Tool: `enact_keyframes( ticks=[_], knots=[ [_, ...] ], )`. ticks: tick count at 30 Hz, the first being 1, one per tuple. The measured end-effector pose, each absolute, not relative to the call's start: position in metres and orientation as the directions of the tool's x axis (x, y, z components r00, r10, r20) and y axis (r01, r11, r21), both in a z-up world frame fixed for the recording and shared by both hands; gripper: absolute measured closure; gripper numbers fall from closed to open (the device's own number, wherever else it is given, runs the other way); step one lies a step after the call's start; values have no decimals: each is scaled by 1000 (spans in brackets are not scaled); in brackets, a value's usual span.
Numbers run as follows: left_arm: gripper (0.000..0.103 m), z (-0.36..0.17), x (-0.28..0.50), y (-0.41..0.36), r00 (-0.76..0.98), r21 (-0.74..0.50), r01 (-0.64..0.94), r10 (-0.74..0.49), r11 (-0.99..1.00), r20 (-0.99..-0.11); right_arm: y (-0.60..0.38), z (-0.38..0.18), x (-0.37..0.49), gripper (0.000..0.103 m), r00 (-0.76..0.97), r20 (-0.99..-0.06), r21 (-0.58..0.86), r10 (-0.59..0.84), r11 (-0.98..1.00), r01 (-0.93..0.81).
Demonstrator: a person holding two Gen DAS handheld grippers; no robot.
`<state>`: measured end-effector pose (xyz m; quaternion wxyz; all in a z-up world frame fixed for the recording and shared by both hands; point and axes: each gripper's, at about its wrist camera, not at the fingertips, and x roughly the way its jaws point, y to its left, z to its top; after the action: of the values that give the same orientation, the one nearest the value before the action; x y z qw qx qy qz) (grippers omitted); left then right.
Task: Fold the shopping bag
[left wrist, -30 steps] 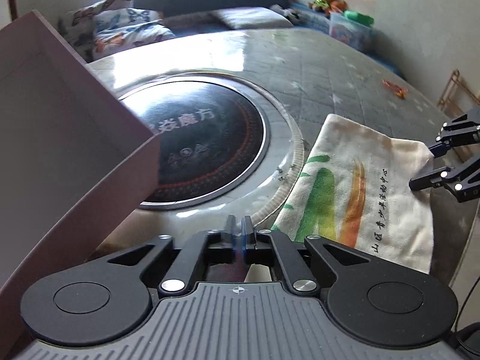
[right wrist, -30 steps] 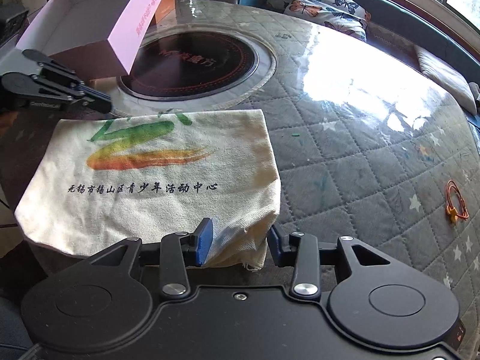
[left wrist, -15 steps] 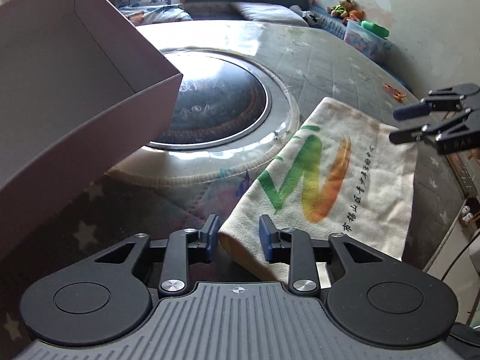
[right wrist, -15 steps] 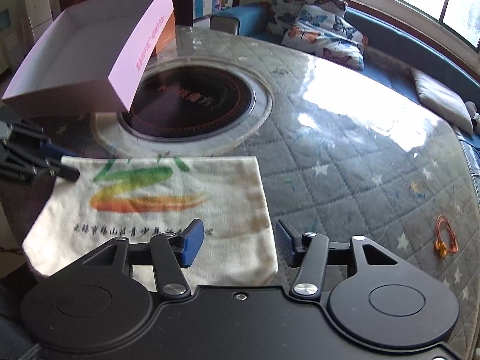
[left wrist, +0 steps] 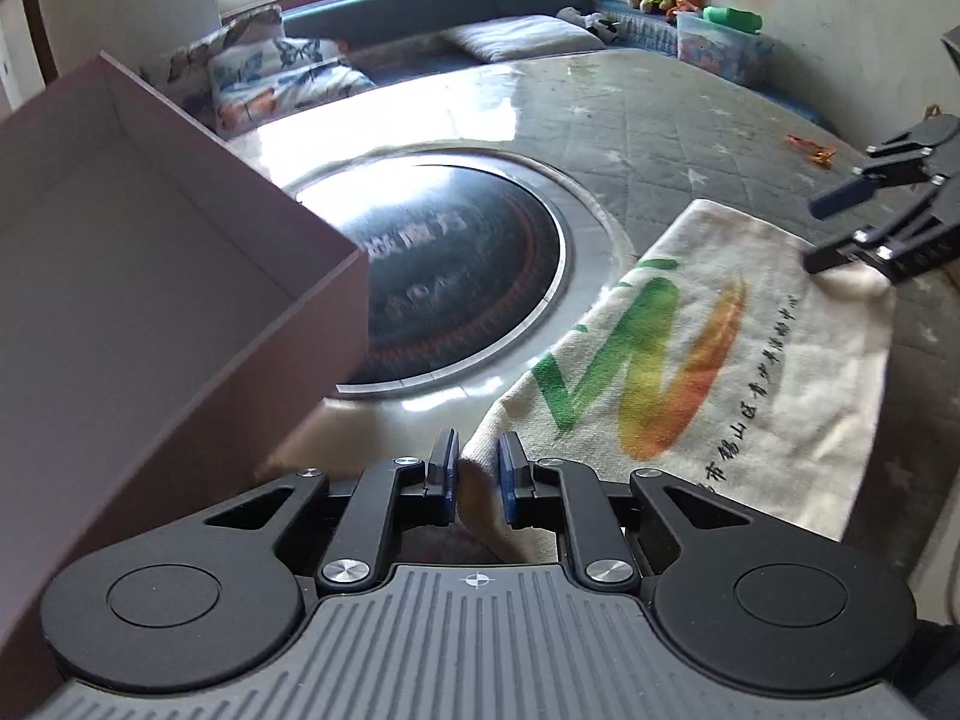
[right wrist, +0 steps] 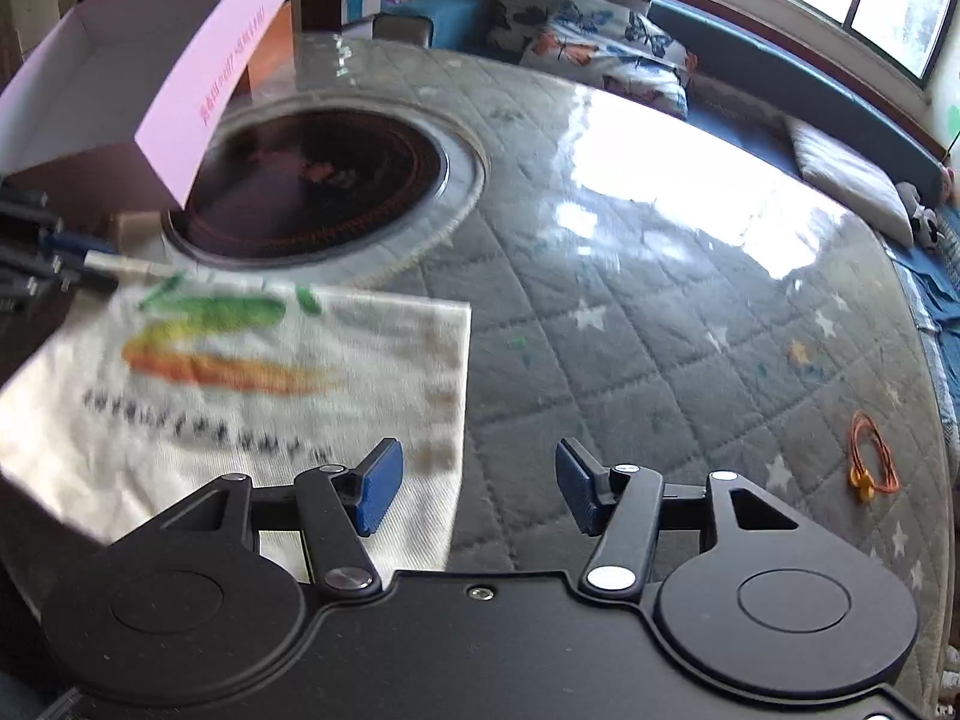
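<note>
1. Blue-padded and black-armed, the left gripper [left wrist: 477, 471] is seen with its jaws narrowed around the near corner of the cream canvas shopping bag printed with a green-to-orange swoosh and black characters [left wrist: 708, 360]; cloth lies between the pads, but a sliver of gap shows, so a firm pinch cannot be confirmed.
2. The right gripper [right wrist: 480, 489] is held released, its jaws wide, straddling the bag's side edge without pressing on it.
3. The bag is spread flat near the front edge of the round table under a grey quilted, star-printed cover [right wrist: 690, 324], just beside the dark glass cooktop disc set in the table's middle [left wrist: 462, 276].
4. An open pink cardboard box [left wrist: 150, 276] stands at the table's left edge, overlapping the disc.
5. No fold is visible yet; the task is judged to be at its start, with both ends only being taken up.
6. Against the earlier frames, the left jaws have just been closing onto the corner, having been shut and beside the bag a second ago, and the right jaws have just been opening, a bunched corner having been let go.
</note>
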<state>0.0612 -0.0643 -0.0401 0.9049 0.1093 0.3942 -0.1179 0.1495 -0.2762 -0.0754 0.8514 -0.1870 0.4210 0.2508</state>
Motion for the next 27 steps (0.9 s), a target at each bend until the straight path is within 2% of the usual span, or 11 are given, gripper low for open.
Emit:
enact_keyframes(
  ticks=[11, 19, 23, 27],
  knots=[
    [87, -45, 81, -78, 689, 177, 349, -124, 920, -714, -276, -78, 119, 41, 430, -843, -12, 323, 788, -616],
    [82, -19, 62, -60, 710, 105, 332, -175, 937, -682, -260, -52, 101, 41, 502, -785, -87, 362, 738, -669],
    [83, -6, 41, -64, 713, 88, 378, -229, 922, -663, -247, -55, 102, 41, 477, -787, -79, 390, 704, -706],
    [86, -10, 22, -77, 667, 83, 472, -294, 878, -685, -234, -63, 105, 41, 446, -800, -66, 401, 680, -730]
  ],
)
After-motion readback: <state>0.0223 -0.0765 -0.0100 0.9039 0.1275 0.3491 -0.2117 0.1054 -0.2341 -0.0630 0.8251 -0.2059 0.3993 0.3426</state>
